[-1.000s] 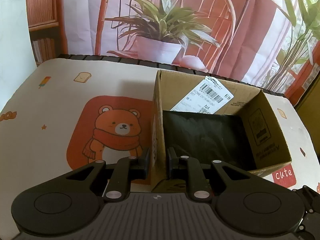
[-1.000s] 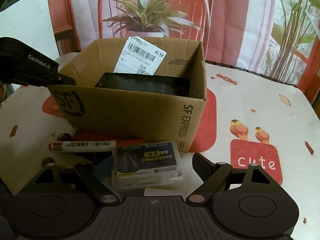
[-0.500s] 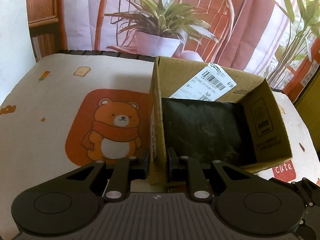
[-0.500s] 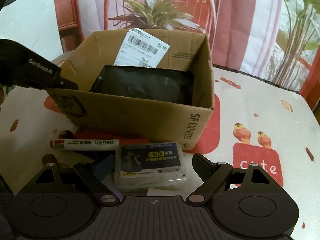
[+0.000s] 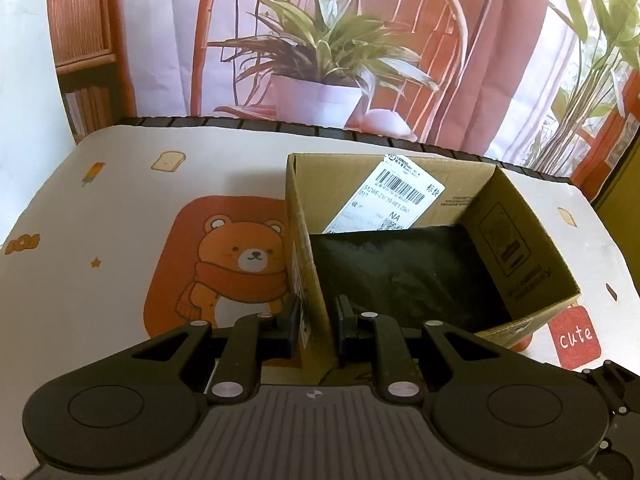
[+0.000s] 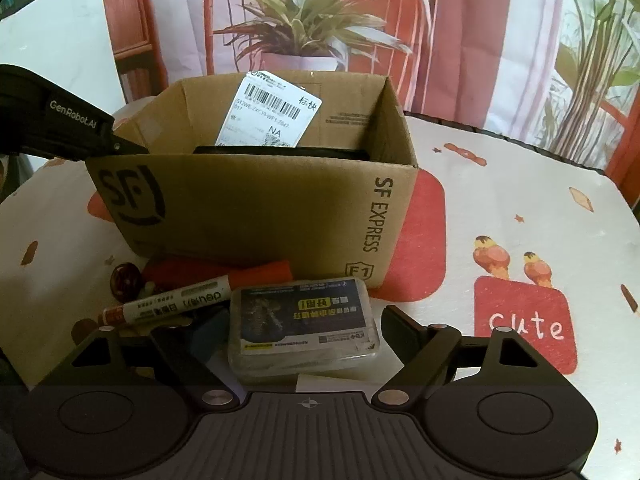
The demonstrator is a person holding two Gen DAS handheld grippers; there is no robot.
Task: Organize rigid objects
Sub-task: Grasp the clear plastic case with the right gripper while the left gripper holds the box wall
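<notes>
The left gripper (image 5: pixel 316 320) has its fingers pinching the near left wall of the open brown cardboard box (image 5: pixel 308 272), one finger outside the wall and one inside. Ahead of the inner finger a flat black item (image 5: pixel 400 276) lies on the box floor, and a white barcode label (image 5: pixel 388 196) leans on the far wall.

The right gripper (image 6: pixel 288 340) has its fingers spread; they have just been closing a little. The clear rectangular plastic case with a dark printed label (image 6: pixel 304 320) lies on the worktop (image 6: pixel 520 208) between them, and neither pad visibly presses it. Just beyond the left finger lies a white marker pen with a red end (image 6: pixel 168 300), beside a red object (image 6: pixel 224 270) at the foot of the box.
</notes>
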